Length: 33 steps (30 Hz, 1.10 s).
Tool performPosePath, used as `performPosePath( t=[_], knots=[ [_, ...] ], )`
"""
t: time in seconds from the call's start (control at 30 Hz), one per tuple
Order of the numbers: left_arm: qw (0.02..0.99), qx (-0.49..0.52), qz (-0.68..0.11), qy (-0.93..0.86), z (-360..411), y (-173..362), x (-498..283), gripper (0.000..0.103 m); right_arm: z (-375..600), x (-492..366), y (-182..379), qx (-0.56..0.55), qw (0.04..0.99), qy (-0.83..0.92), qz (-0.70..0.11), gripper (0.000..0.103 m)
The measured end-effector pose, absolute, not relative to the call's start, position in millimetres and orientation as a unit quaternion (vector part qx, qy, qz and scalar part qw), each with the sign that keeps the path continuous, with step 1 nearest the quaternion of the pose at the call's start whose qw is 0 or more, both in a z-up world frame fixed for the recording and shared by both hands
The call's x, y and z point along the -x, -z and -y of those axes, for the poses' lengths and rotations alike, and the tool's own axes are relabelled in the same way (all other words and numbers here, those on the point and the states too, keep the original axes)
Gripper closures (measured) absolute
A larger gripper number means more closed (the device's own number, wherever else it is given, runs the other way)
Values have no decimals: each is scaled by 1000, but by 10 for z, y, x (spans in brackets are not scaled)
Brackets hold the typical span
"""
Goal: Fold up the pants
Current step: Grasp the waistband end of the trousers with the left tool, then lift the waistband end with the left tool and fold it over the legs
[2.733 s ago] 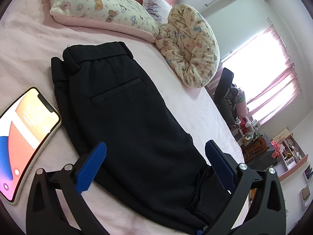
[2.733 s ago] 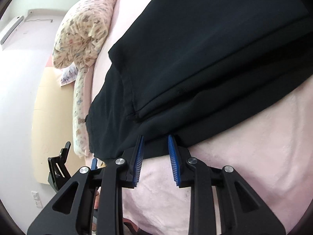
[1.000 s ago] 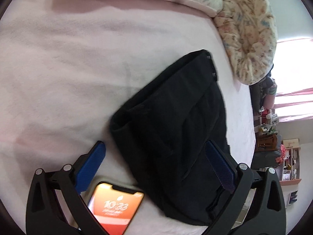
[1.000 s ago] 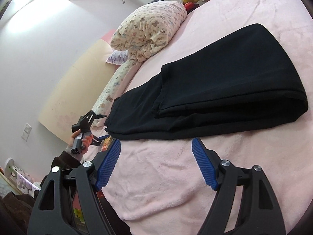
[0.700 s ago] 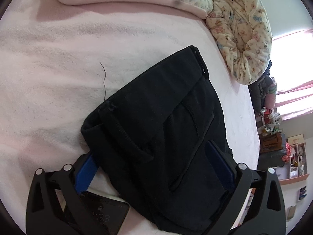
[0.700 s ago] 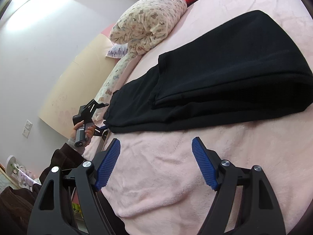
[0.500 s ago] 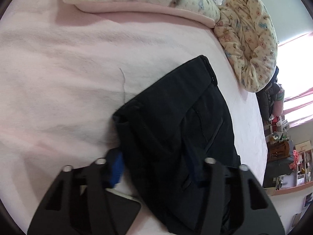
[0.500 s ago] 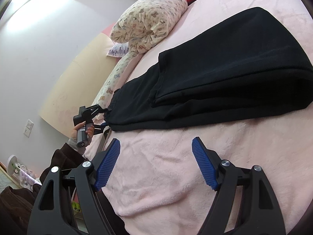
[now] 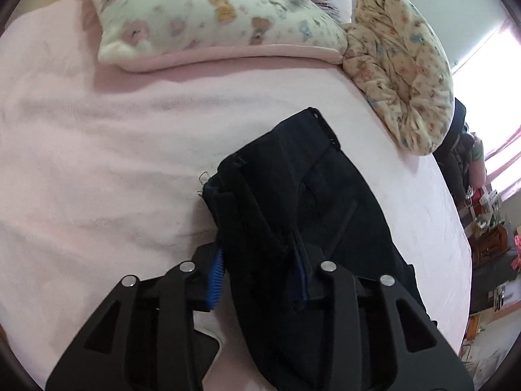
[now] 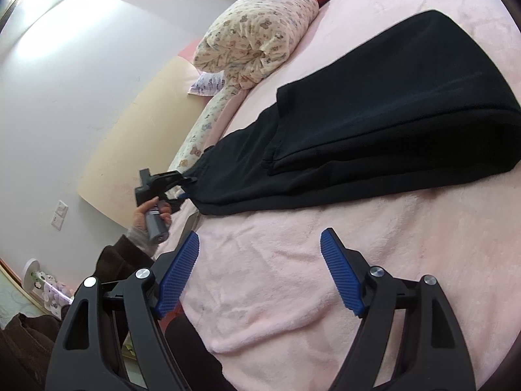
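Black pants are clamped in left gripper fingers, just closed; right gripper fingers gape.

Your right gripper hovers over the pink blanket with its jaws wide apart and nothing between them, just short of the pants. The pants lie black and folded across the bed, the upper layer ending in a hem partway along the lower one. At their far end your left gripper bites the edge of the cloth (its jaws have just been closing), and your hand wraps its grey handle, a brown sleeve behind it. Beyond the pants sit a rolled bear-print quilt and a long pillow against the beige headboard.
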<state>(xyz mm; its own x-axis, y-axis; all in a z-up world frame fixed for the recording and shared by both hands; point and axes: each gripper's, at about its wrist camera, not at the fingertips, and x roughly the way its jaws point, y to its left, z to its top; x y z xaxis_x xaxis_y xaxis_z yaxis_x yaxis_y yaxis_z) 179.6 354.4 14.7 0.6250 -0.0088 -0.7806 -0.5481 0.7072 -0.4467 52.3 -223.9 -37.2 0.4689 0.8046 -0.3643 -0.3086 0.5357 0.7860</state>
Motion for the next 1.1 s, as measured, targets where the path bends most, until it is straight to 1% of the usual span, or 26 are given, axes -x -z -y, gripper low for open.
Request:
performPosePath(
  t=[0.07,0.1,0.17,0.2,0.27,0.4,0.7,0.9,1.1],
  knots=[
    [833,355,-395,-154,-3580,-108,-1766,67,2256,-512,354,-328,793,-353,-373,21],
    [836,361,-387,-147,-3600,-107,-1743,76,2267,-513,361,-330,792,-352,-373,21],
    [847,366,-365,-124,-3598,-159,-1668,81,2282,-530,385,-338,789,-350,-376,21],
    [855,367,-349,-113,-3586,-208,-1643,82,2279,-544,397,-344,786,-348,-378,21],
    [869,364,-320,-97,-3517,-316,-1572,82,2293,-547,396,-349,784,-349,-376,21],
    [892,338,-291,-68,-3263,-585,-1571,83,2346,-515,355,-353,786,-350,-367,21],
    [939,240,-239,58,-2189,-1405,-1569,83,2487,-481,313,-378,781,-350,-353,21],
    [936,215,-239,141,-1359,-1649,-1541,83,2637,-406,256,-398,783,-341,-335,21],
    [913,205,-274,223,-426,-1553,-1567,83,2910,-317,211,-414,803,-289,-316,21]
  ],
)
